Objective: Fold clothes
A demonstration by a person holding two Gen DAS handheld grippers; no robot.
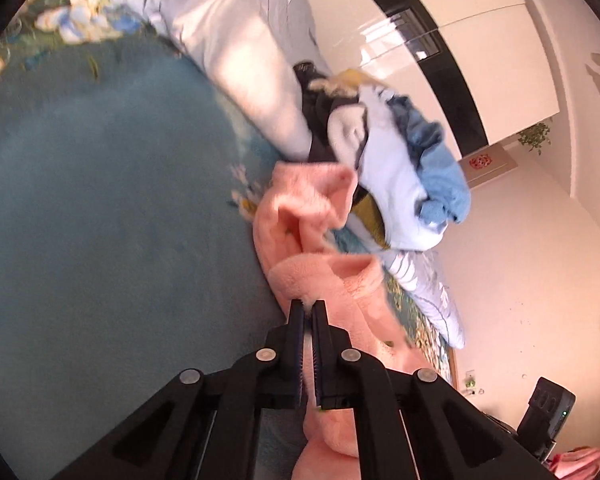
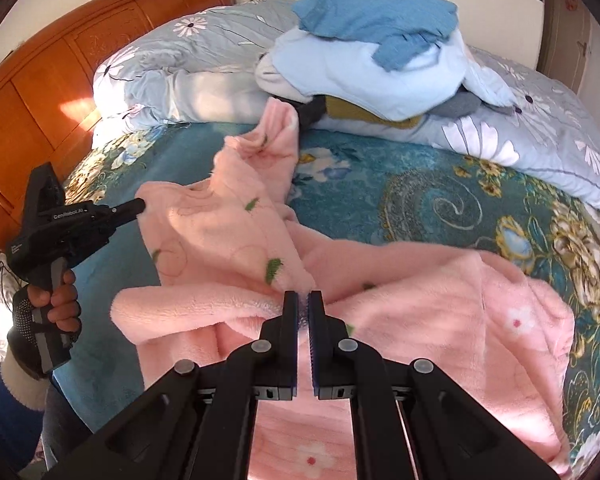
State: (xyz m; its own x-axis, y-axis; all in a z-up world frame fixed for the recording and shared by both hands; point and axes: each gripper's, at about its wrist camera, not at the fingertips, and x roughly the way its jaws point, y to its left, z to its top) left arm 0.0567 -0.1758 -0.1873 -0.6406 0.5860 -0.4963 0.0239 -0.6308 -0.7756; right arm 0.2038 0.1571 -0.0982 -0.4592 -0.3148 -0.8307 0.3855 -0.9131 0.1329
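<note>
- Pink fleece garment (image 2: 236,240) lies crumpled on the teal floral bedspread (image 2: 440,208), in front of the pile of blue clothes (image 2: 380,60) at 12 o'clock.
- Right gripper (image 2: 303,300): jaws pinched onto a fleece fold at mid-garment.
- Left gripper (image 2: 140,205), at 9 o'clock in the right wrist view: clamped on the garment's left edge; own view (image 1: 309,308) confirms fleece between the tips.
- Long axis runs roughly 11 to 5 o'clock; sleeve-like end (image 2: 278,128) points at 12.
- Judgement: the two grips sit across the axis, left one nearer that end; pulling apart should flatten it.
</note>
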